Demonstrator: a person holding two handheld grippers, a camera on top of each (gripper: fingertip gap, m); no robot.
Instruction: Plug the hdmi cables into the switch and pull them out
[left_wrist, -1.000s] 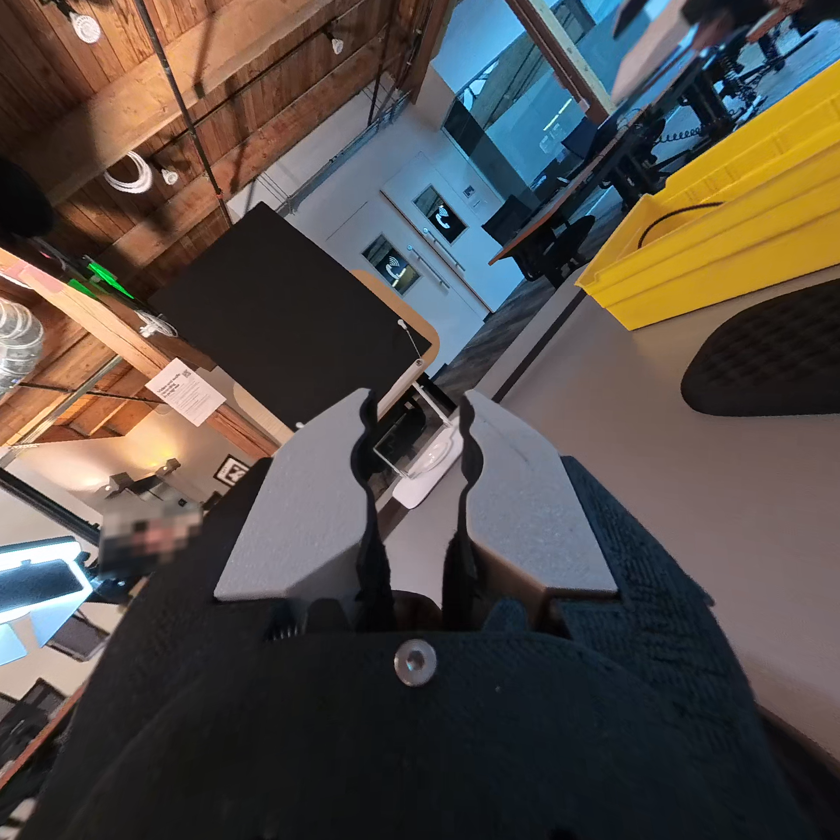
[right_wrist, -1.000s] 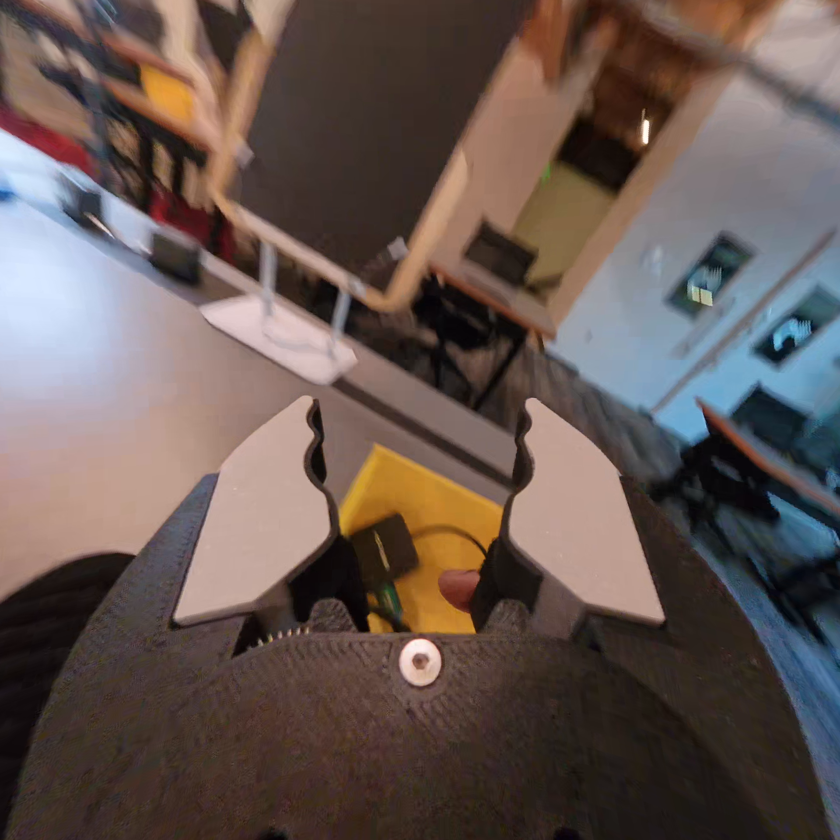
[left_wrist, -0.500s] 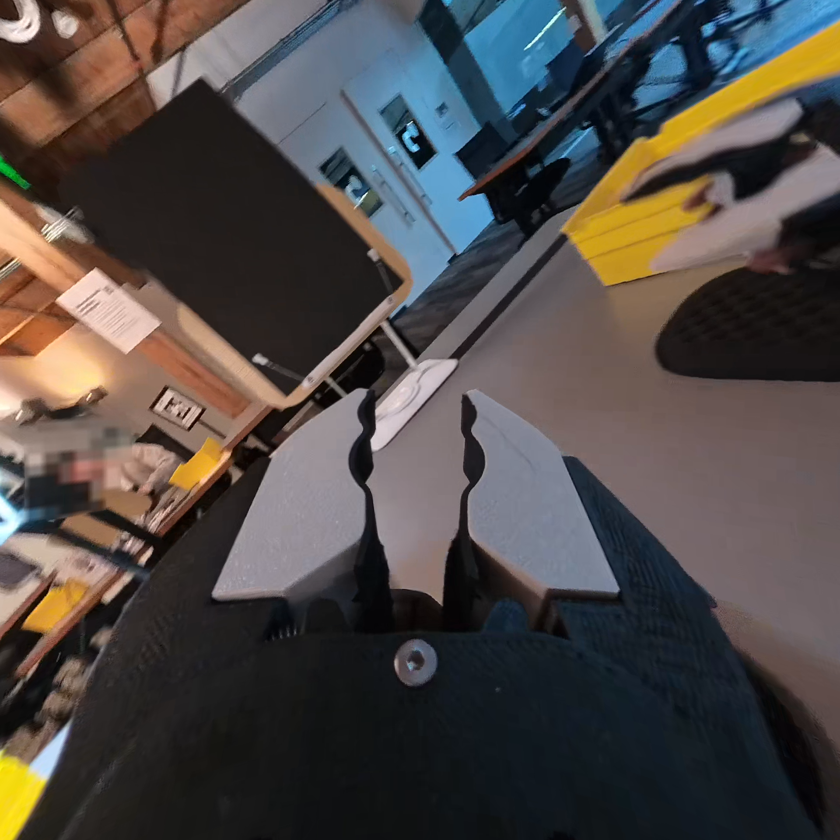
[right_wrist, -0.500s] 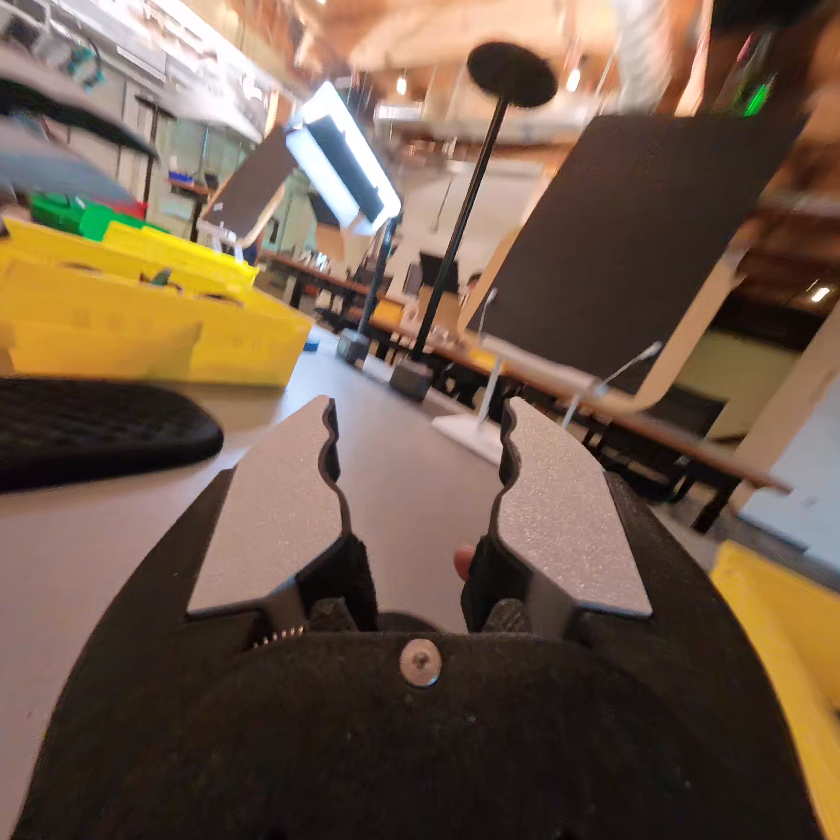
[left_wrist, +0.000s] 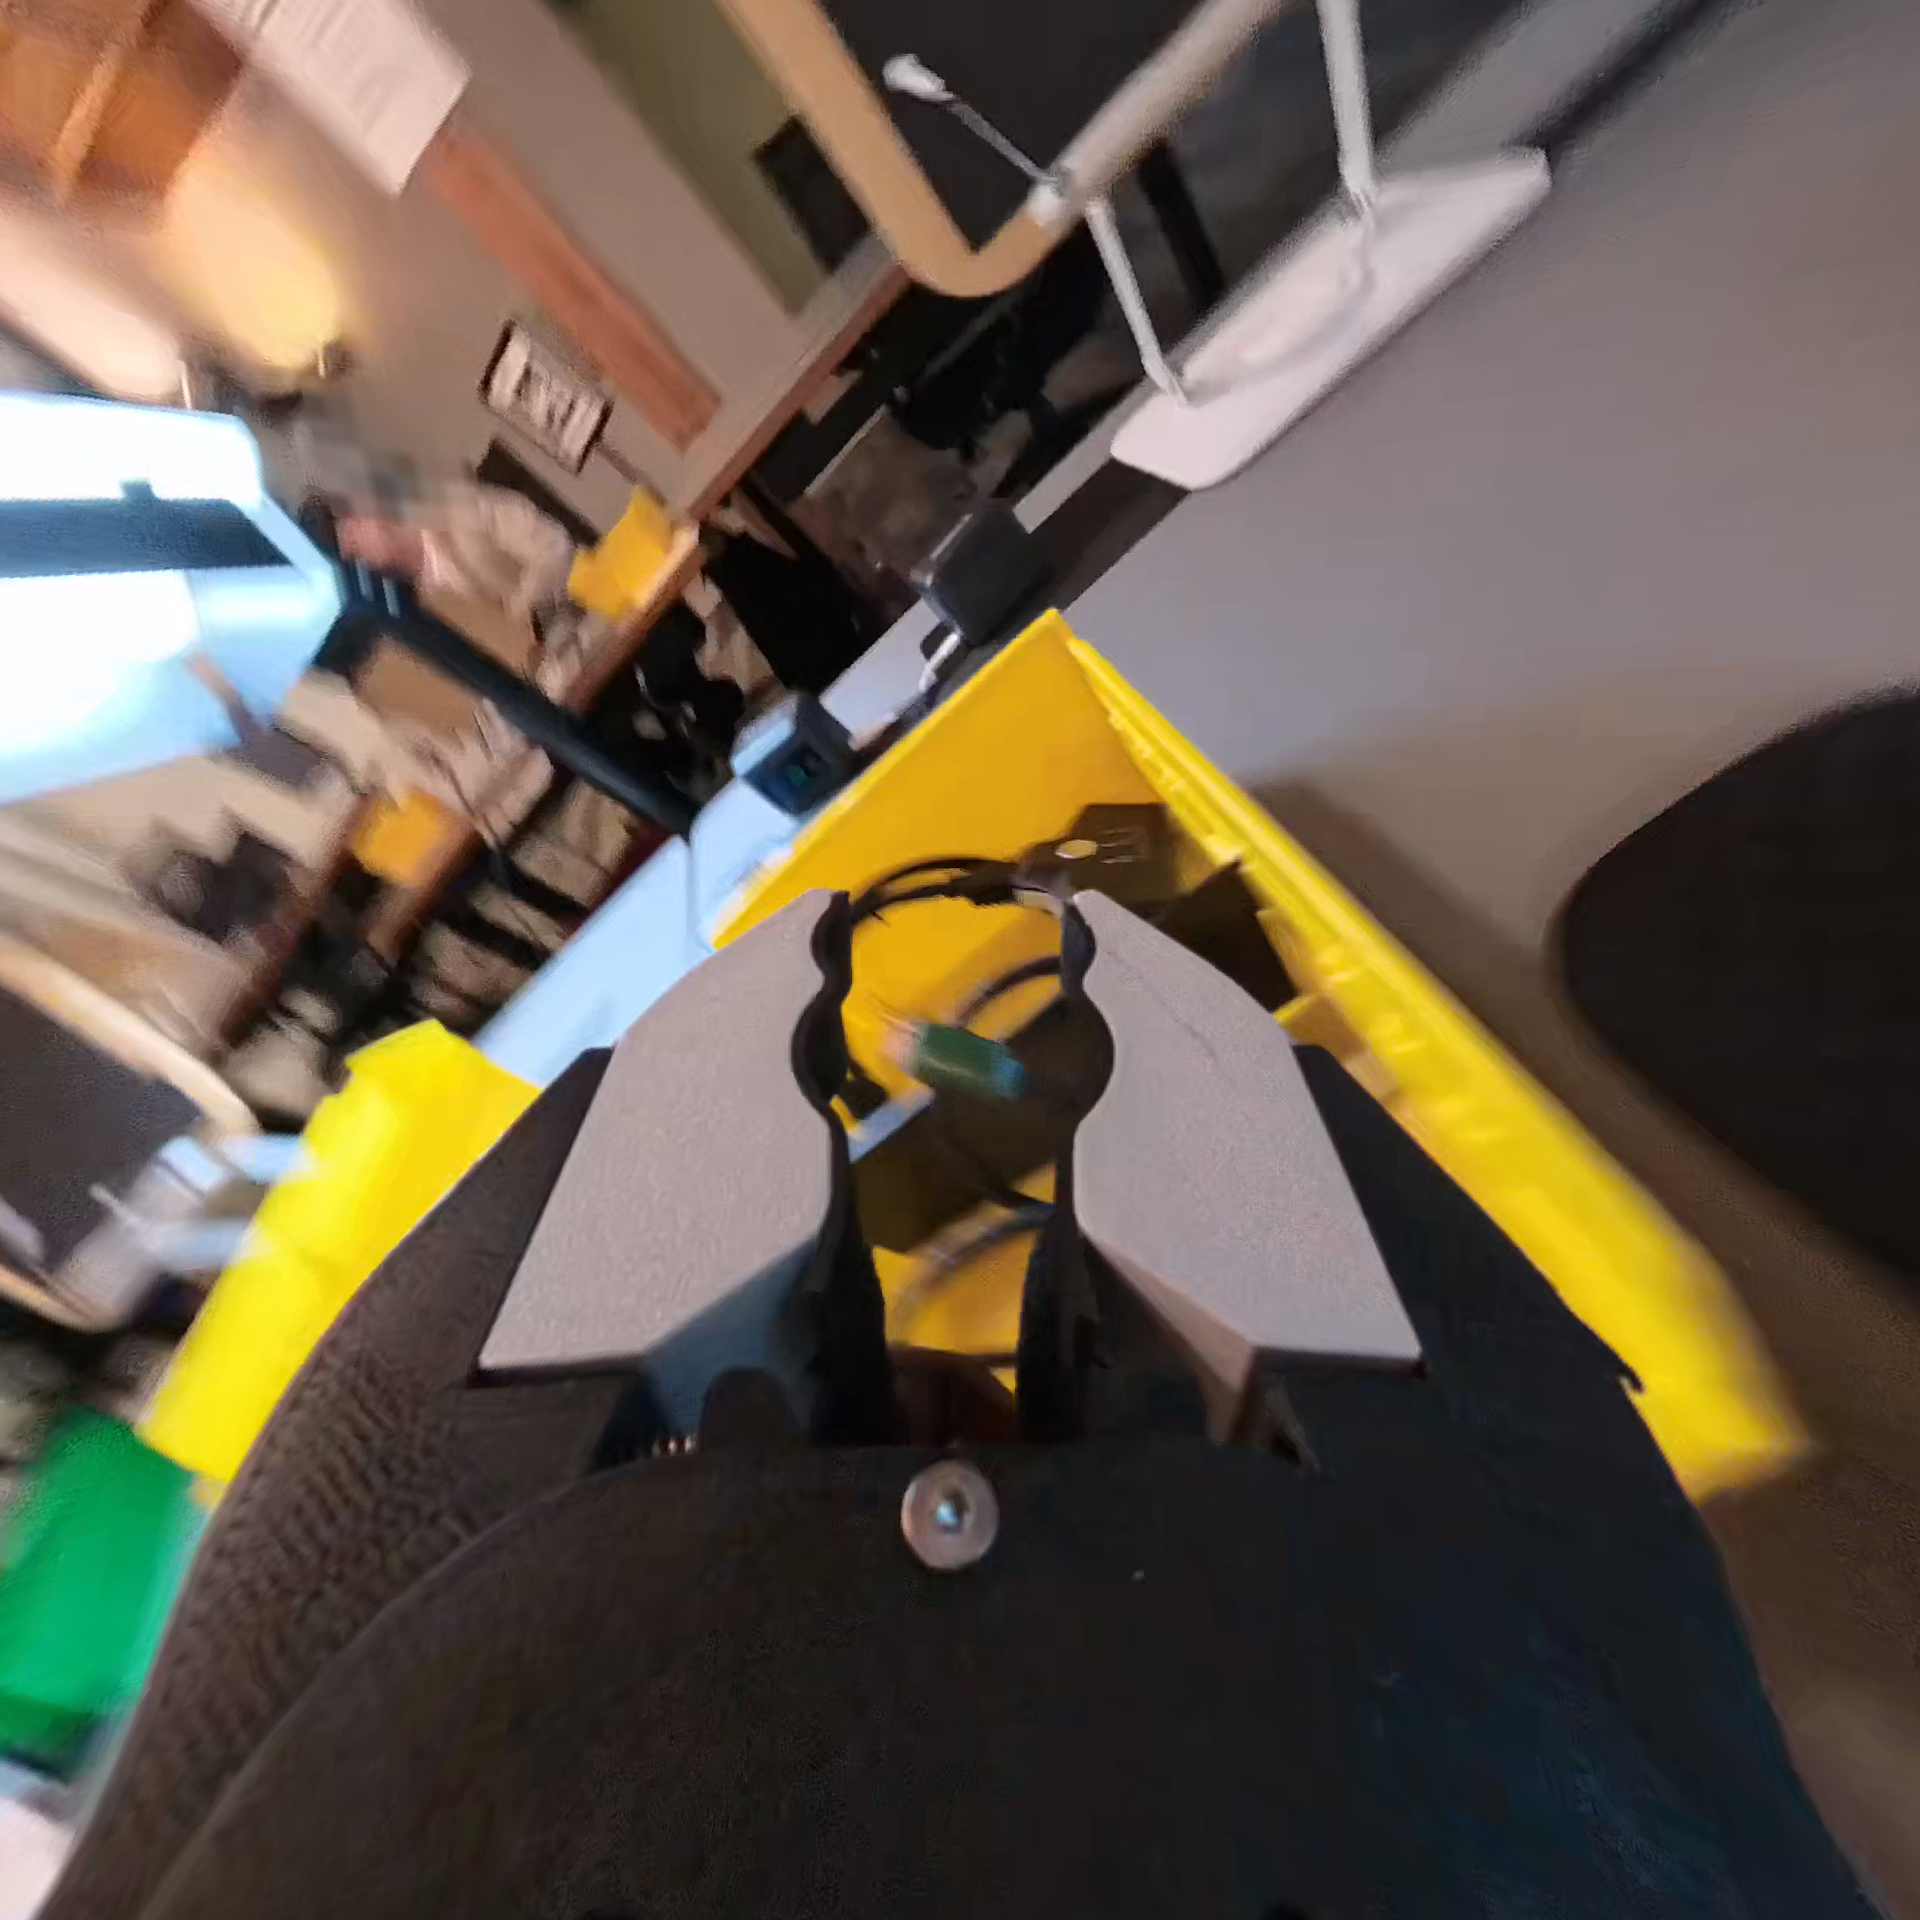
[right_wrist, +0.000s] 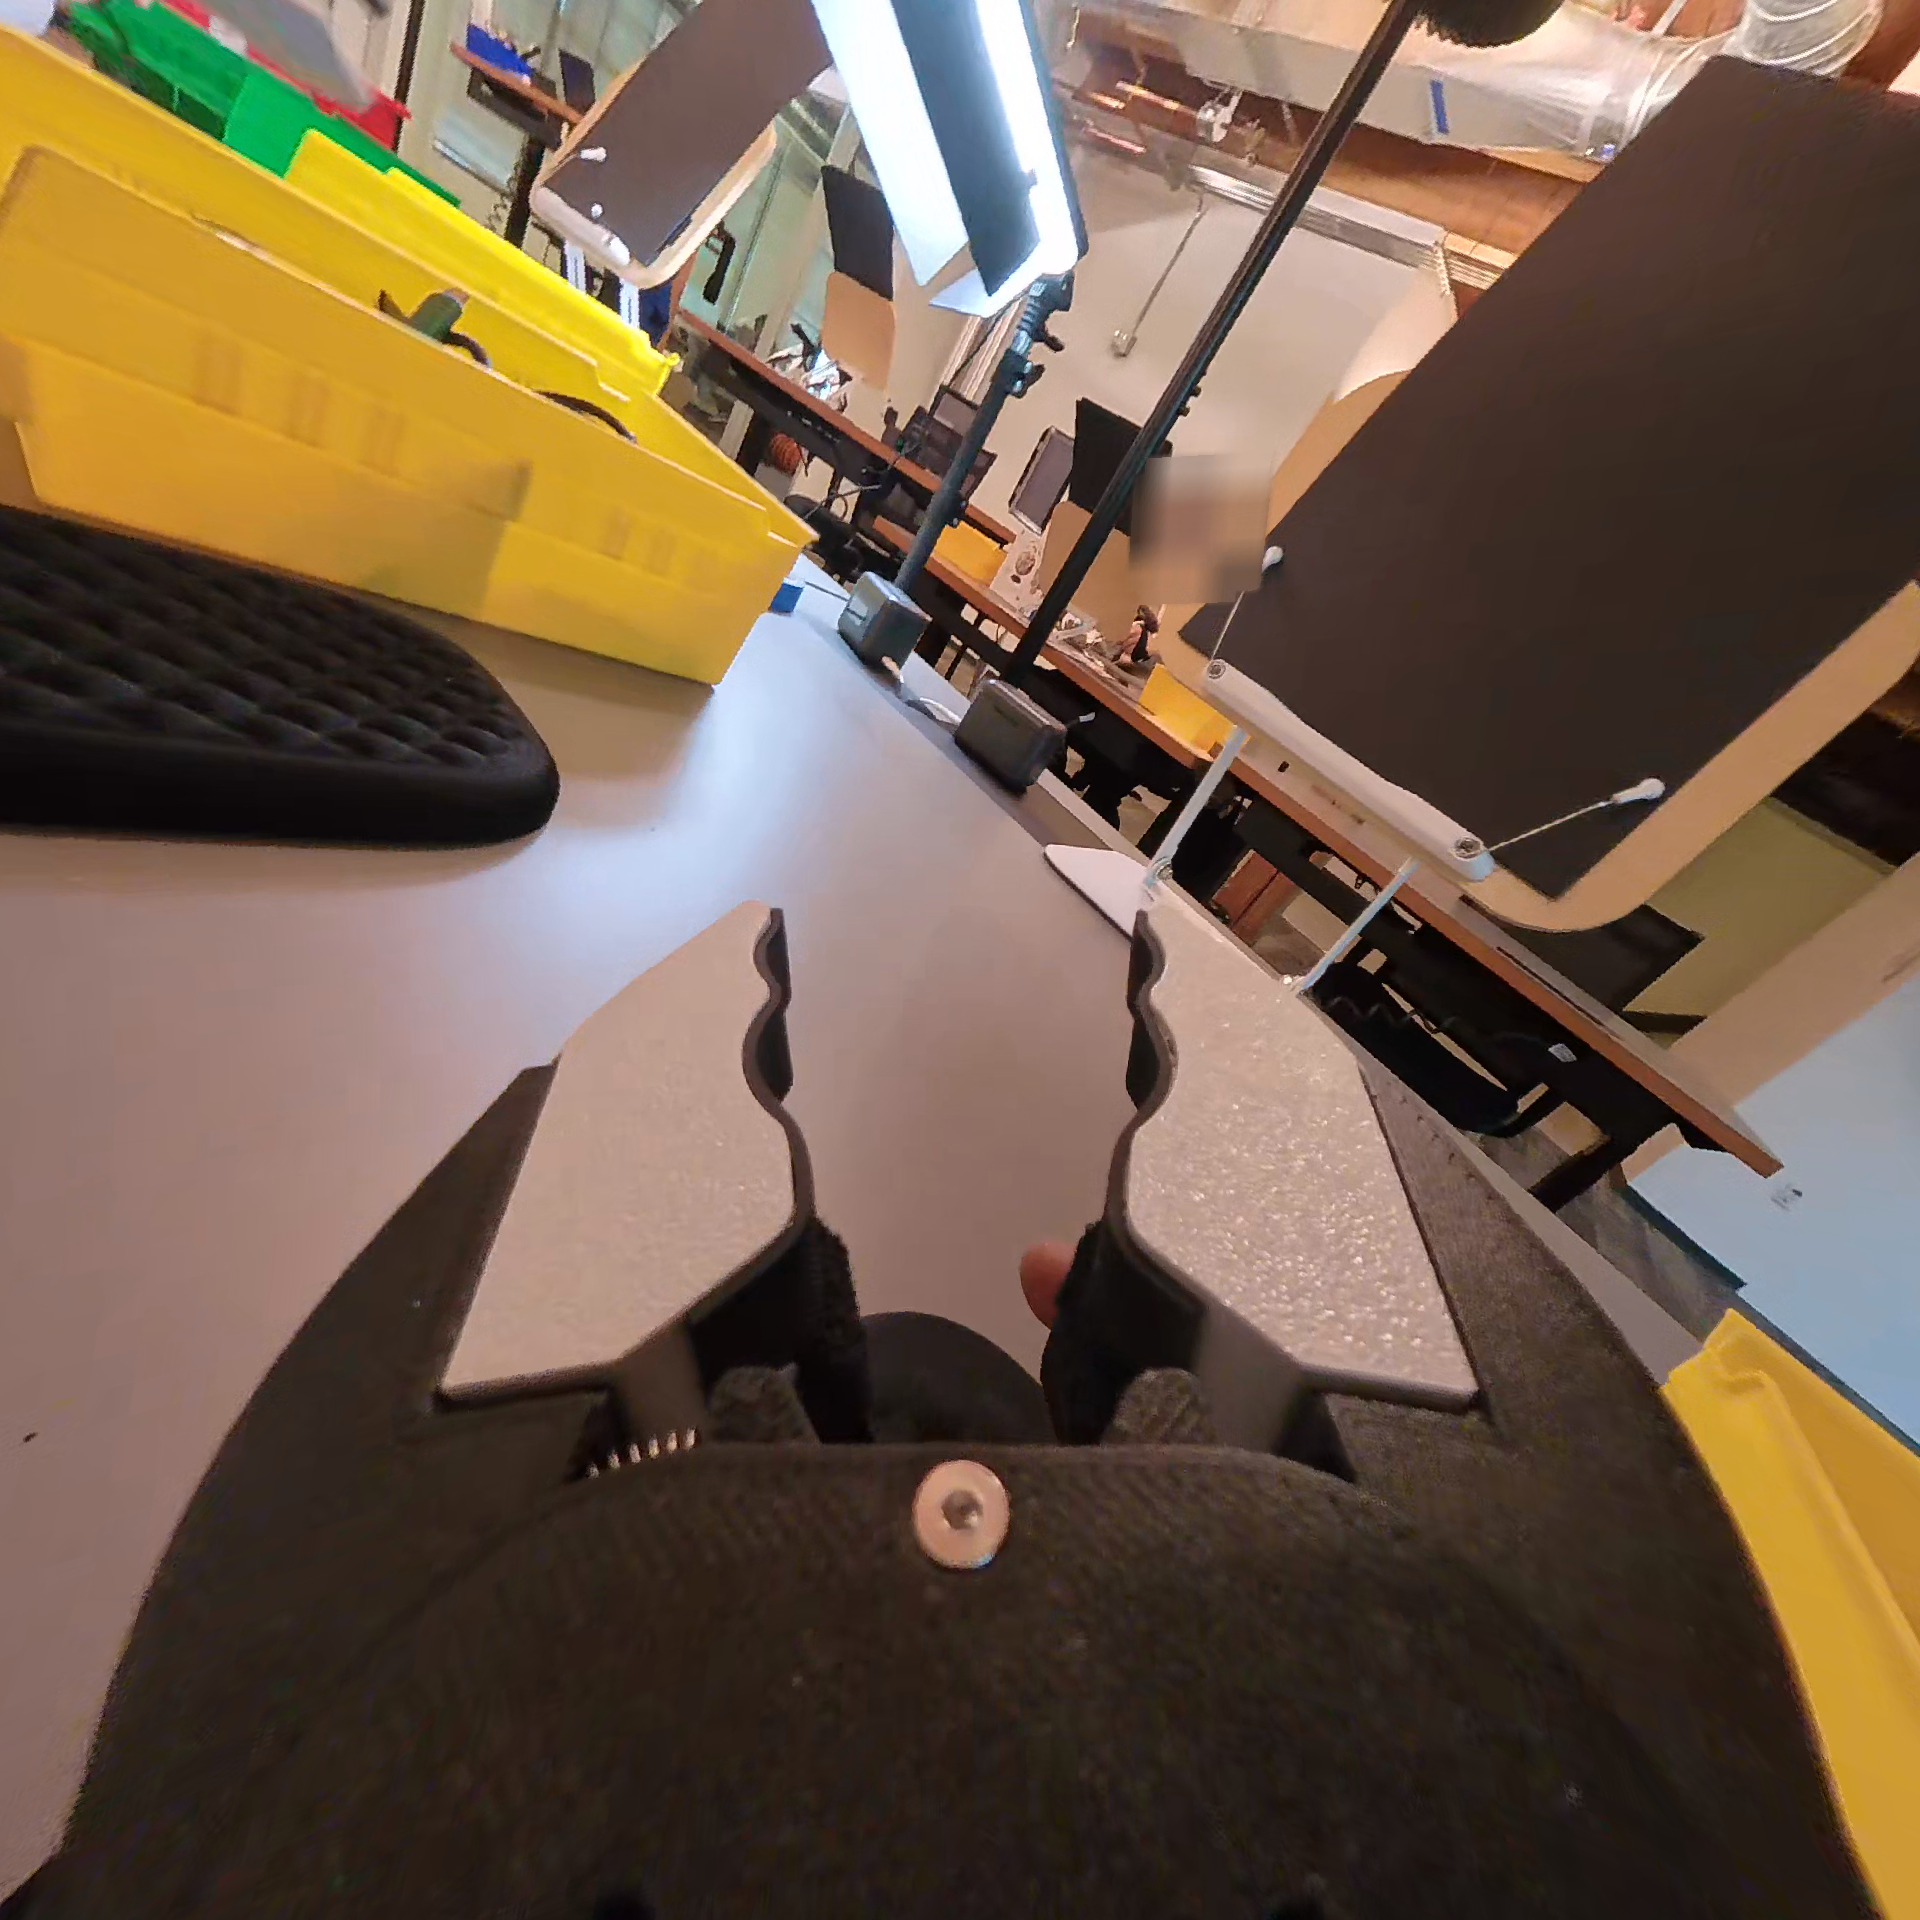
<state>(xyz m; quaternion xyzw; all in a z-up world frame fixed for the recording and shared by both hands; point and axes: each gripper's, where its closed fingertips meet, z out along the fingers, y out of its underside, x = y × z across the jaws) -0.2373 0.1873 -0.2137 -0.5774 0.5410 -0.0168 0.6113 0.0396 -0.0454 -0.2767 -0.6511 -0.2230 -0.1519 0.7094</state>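
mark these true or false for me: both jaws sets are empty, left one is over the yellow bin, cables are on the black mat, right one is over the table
1. Both grippers are empty: true; the left gripper and right gripper are open, holding nothing.
2. The left gripper points into the yellow bin: true.
3. The cables lie on the black mat: false; they are in the bin, the mat is bare.
4. The right gripper hovers over a bin: false; over the grey table.

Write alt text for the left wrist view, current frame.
The open, empty left gripper points into a yellow bin on a grey table, where black cables and a green-tipped plug lie. A black mat sits right of the bin; the image is motion-blurred.
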